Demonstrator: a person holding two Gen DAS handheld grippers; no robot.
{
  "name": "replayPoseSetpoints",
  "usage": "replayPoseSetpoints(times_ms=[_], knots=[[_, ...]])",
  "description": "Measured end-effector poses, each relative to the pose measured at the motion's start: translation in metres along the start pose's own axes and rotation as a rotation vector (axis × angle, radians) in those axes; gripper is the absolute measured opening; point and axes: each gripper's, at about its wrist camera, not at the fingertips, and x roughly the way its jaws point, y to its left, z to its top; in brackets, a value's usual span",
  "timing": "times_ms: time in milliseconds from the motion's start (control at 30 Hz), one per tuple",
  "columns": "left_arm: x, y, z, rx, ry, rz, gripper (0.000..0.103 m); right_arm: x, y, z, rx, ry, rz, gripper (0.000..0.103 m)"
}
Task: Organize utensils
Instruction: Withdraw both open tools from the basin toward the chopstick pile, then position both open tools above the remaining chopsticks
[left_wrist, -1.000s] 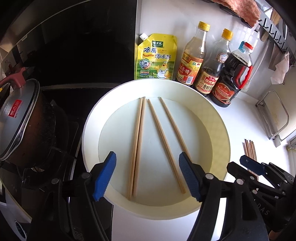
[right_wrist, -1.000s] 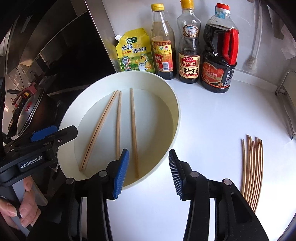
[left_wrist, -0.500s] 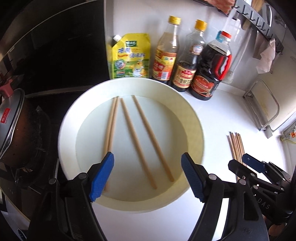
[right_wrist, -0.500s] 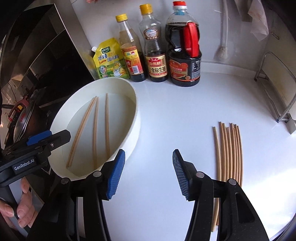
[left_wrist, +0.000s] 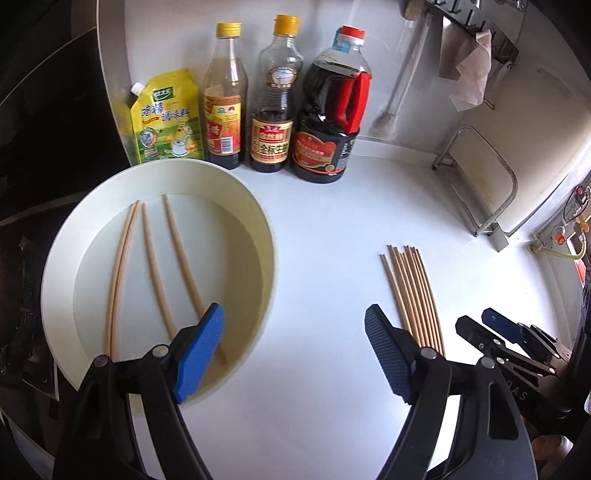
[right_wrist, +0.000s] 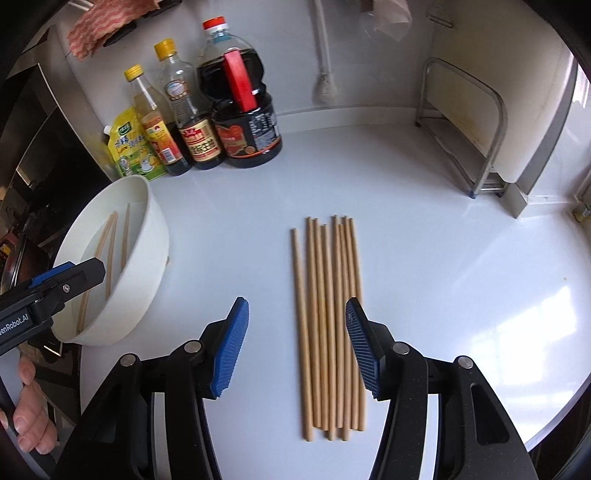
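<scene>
Our right tongs (right_wrist: 295, 347) have just been widening, empty, above the chopsticks (right_wrist: 328, 325) on the bare white worktop (right_wrist: 443, 258). Our left tongs (left_wrist: 293, 354), opening wider too, grip nothing, straddling the bowl (left_wrist: 62, 236) rim; four sticks (left_wrist: 155, 266) lie inside.

A bundle of pale wooden chopsticks (right_wrist: 328, 325) lies flat on the white countertop (right_wrist: 443, 258), side by side and roughly parallel, tips pointing toward the back wall, one stick slightly apart on the left. Four more chopsticks (left_wrist: 155, 273) lie inside the white round basin (left_wrist: 258, 221) at the countertop's left edge, fanned slightly, two of them touching.
</scene>
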Motion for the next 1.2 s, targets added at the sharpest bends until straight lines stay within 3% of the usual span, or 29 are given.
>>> replayPoseSetpoints(times_ms=[467,800,1200], knots=[[0.045,-0.075,-0.013,0.061,0.065,-0.007,0.077,0.025,-0.078,-0.022,0.041,0.038,-0.078,0.055],[0.082,-0.097,-0.024,0.061,0.100,0.022,0.077,0.063,-0.086,-0.027,0.021,0.067,-0.043,0.055],[0.106,-0.091,-0.033,0.015,0.136,0.054,0.077,0.086,-0.079,-0.023,-0.029,0.075,-0.023,0.056]])
